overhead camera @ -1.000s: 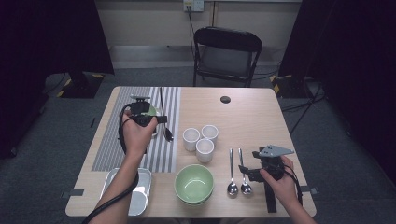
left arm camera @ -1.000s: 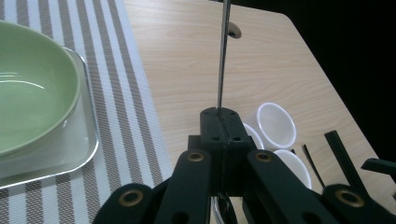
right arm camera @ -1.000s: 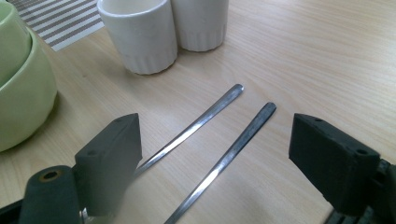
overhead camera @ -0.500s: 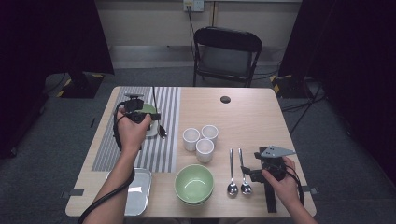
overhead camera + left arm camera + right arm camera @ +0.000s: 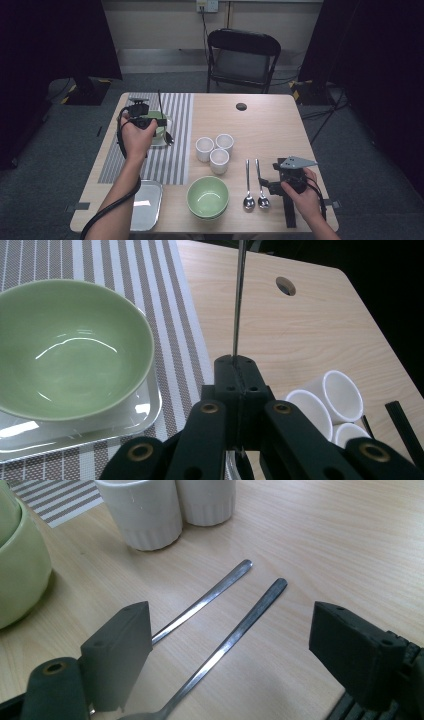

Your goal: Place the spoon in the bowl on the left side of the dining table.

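Observation:
My left gripper (image 5: 161, 122) (image 5: 237, 369) is shut on the thin handle of a metal spoon (image 5: 239, 300) (image 5: 160, 100). It hovers over the striped mat (image 5: 170, 160), right beside a green bowl (image 5: 65, 350) (image 5: 157, 120) that sits on a small tray (image 5: 145, 412). My right gripper (image 5: 270, 187) (image 5: 230, 630) rests open near the front right of the table. Its jaws straddle the handles of two spoons (image 5: 210, 597) (image 5: 250, 620) (image 5: 247, 182) lying side by side on the wood, without touching them.
Three white cups (image 5: 215, 149) (image 5: 145, 510) stand mid-table. A second green bowl (image 5: 207, 196) sits at the front, a metal tray (image 5: 145, 205) at the front left. A black round hole (image 5: 241, 106) marks the far tabletop. A chair (image 5: 242, 57) stands behind the table.
My left gripper has drifted a little to the left over the mat, carrying the spoon with it. The right hand has stayed still.

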